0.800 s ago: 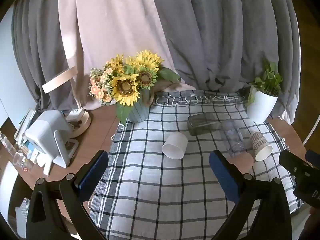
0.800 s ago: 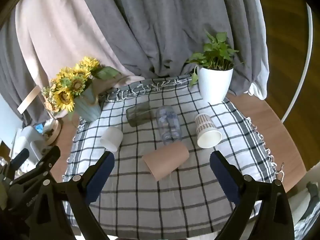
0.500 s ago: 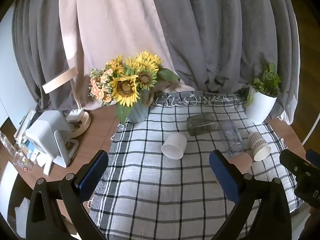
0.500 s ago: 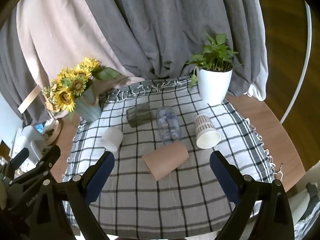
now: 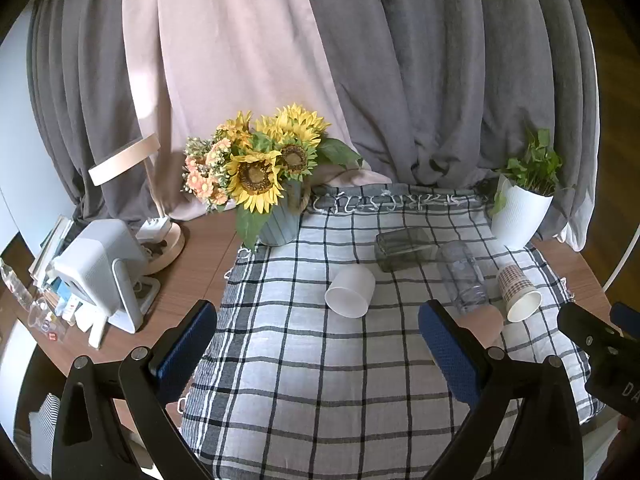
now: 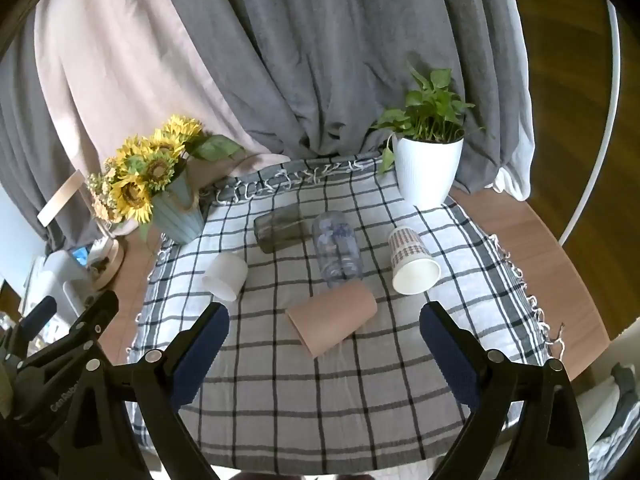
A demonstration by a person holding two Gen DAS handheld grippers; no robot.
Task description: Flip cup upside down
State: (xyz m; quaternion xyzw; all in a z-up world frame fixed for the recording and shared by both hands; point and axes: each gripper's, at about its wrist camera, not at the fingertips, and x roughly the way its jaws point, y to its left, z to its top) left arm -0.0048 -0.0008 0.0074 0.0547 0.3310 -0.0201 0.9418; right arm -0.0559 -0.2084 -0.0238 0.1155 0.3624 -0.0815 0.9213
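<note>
Five cups are lying on their sides on the checked cloth (image 6: 320, 392) covering the table (image 6: 552, 248), so the flipping is judged to be entirely ahead: none is standing rim down. In the right wrist view a brown paper cup (image 6: 332, 324) is sitting at the centre, nearest the right claw (image 6: 324, 340), with a clear plastic cup (image 6: 336, 250) touching it just above, a patterned paper cup (image 6: 412, 262) at centre right, a dark glass (image 6: 280, 226) above centre, and a white cup (image 6: 225, 276) at centre left. The right claw is hanging over the near edge of the cloth with its jaws spread wide and nothing between them, the brown cup framed in the gap. In the left wrist view the left claw (image 5: 318, 344) is likewise gaping wide and gripping nothing, pointing forward over the cloth, with the white cup (image 5: 351, 293) just above the gap. Which cup is being targeted cannot be told. A sunflower vase (image 5: 276, 224) is standing at the cloth's upper left corner, a potted plant (image 6: 428, 172) at its upper right.
</note>
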